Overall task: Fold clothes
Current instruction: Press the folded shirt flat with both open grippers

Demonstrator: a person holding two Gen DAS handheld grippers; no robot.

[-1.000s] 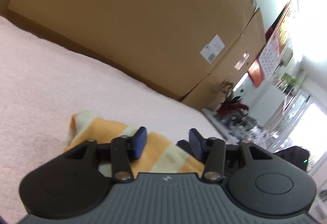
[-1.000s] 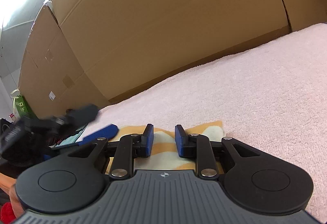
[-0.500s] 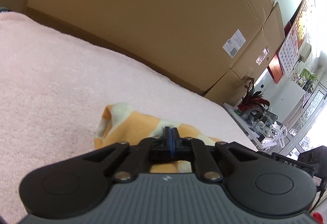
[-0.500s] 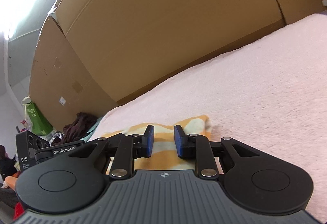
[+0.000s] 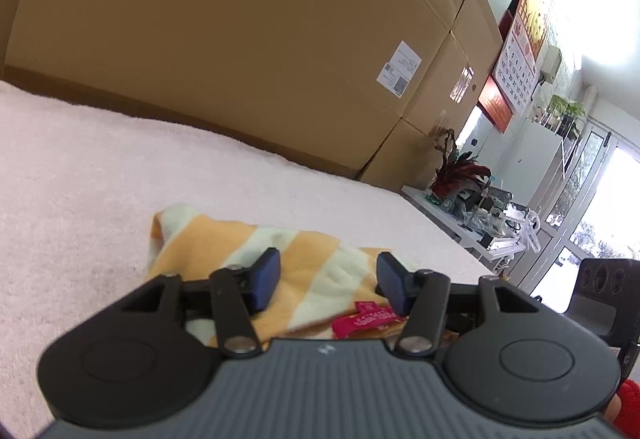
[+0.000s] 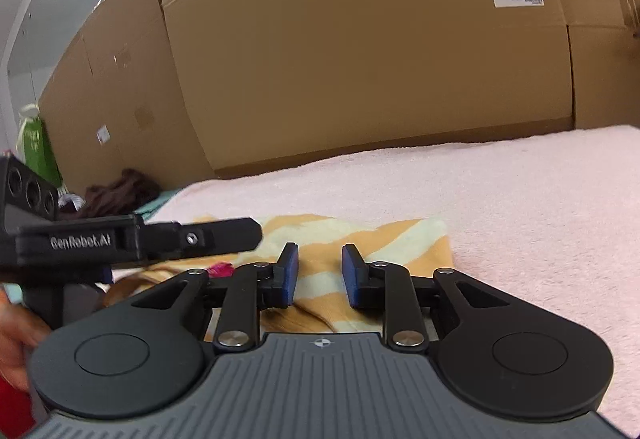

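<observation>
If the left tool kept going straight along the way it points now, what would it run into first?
Most likely the orange-and-cream striped cloth: it lies right ahead of the left tool, whose jaws have just opened with nothing pinched. Beyond it is only the pink blanket.

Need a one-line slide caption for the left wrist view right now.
Left claw open above a folded orange-and-cream striped cloth with a pink tag, on a pale pink fleecy blanket.

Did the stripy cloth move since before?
Cannot tell. Both cameras shifted, so the cloth sits differently against the cardboard boxes. The left gripper has just opened, empty.
</observation>
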